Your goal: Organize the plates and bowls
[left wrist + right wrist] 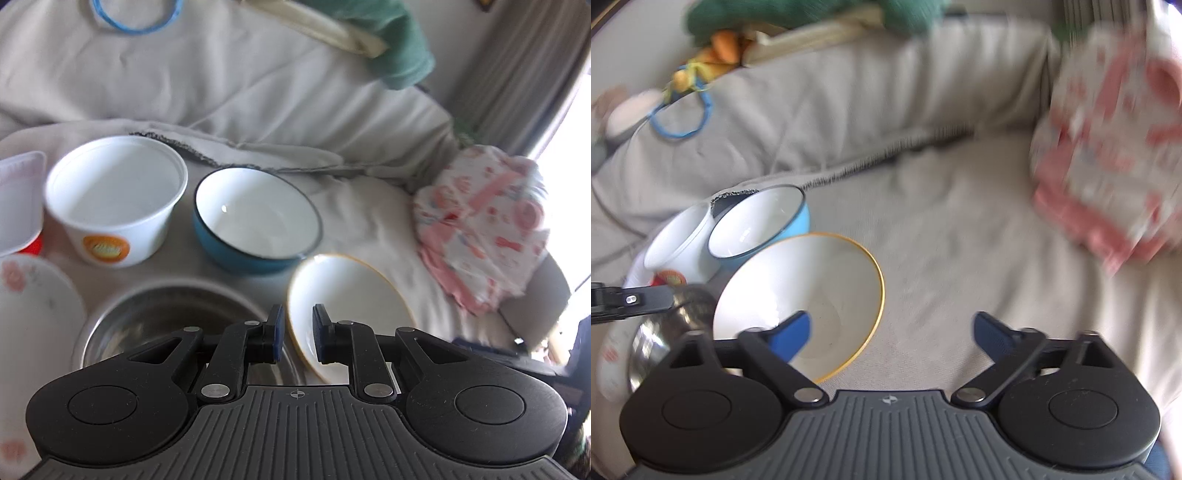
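My left gripper point(298, 332) has its blue pads either side of the near rim of a white bowl with a yellow rim point(343, 299), which is tilted; the pads sit close to the rim with small gaps visible. The same bowl shows in the right wrist view point(812, 291). My right gripper point(890, 336) is wide open and empty above the beige cover, to the bowl's right. A blue bowl with a white inside point(255, 218) point(757, 221), a white paper tub point(114, 195) point(676, 236) and a steel bowl point(173, 317) point(665, 325) sit nearby.
A flowered plate point(33, 306) lies at the left, with a white plastic tray point(18, 199) behind it. A pink patterned cloth bundle point(487, 221) point(1115, 147) sits at the right. Beige cushions point(221, 74) rise behind. The left gripper's finger point(628, 299) shows at the left edge.
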